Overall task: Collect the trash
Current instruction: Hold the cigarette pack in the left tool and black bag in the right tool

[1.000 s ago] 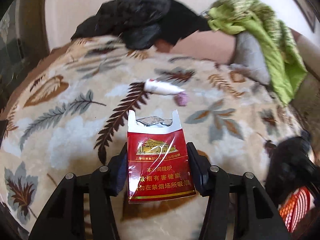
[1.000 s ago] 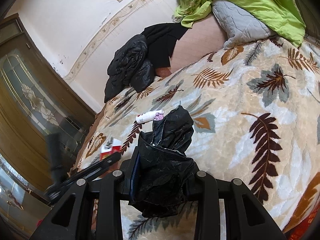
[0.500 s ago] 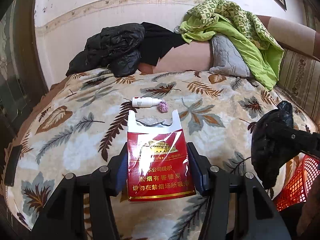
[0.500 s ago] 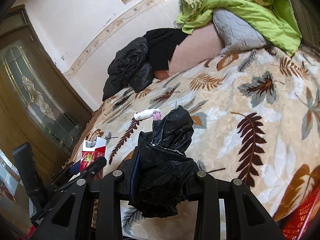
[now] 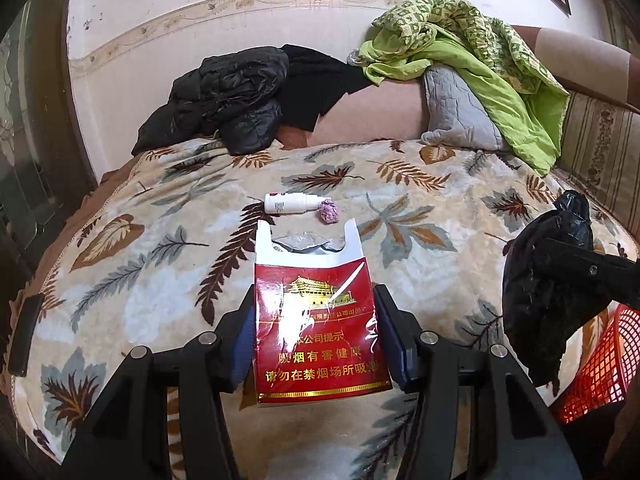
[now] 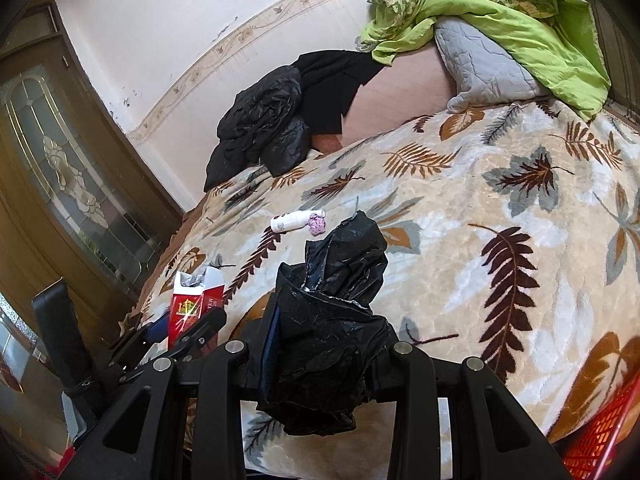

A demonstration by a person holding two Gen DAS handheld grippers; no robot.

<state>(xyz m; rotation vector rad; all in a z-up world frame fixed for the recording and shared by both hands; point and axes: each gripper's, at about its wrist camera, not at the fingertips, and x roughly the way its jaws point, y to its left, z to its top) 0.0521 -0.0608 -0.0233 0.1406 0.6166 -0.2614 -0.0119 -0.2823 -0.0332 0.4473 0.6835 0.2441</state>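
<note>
My left gripper [image 5: 316,320] is shut on a torn-open red cigarette pack [image 5: 318,320], held upright above the leaf-patterned blanket [image 5: 400,272]. The same pack [image 6: 192,308] shows at the lower left of the right wrist view. My right gripper [image 6: 324,344] is shut on a crumpled black plastic bag [image 6: 332,328], which also hangs at the right edge of the left wrist view as the bag [image 5: 548,300]. On the blanket beyond lie a small white bottle [image 5: 290,202] and a purple crumpled wad [image 5: 329,213], seen again as the bottle [image 6: 294,220] and wad [image 6: 317,224].
A black jacket [image 5: 224,104], a grey pillow [image 5: 456,116] and a green quilt [image 5: 480,64] are piled at the head of the bed. A red mesh basket [image 5: 600,368] stands at the lower right. A dark wooden door [image 6: 68,168] is on the left. A black phone [image 5: 24,332] lies at the blanket's left edge.
The left gripper with the pack has pulled back from the blanket and levelled out, so more of the bed and the bag-holding right gripper show. The right gripper has hardly moved.
</note>
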